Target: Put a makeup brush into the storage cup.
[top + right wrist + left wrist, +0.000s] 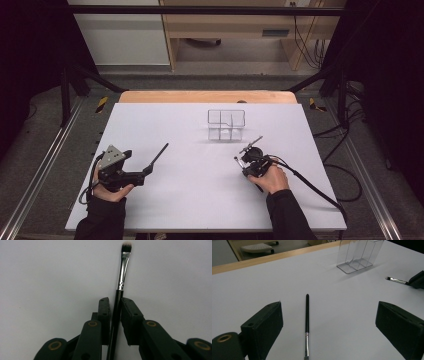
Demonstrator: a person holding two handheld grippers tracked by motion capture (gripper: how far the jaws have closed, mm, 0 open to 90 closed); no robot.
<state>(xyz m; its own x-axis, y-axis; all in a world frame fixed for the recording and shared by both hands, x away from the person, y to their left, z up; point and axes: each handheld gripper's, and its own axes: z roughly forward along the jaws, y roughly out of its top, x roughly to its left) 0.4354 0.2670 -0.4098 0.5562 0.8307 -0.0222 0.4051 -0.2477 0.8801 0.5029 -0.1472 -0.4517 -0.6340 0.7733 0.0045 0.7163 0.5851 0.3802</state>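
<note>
The right gripper is clamped on a makeup brush, bristles pointing ahead toward the clear acrylic organizer near the table's far edge, so it's the nearer hand with bare surface between. The left gripper is wide open over a second brush lying lengthwise between its jaws.

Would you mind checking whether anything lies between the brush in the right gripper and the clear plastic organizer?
Nothing visible does. The right gripper is shut on the slim black-handled makeup brush, and only bare white table lies between it and the clear plastic compartment organizer.
</note>
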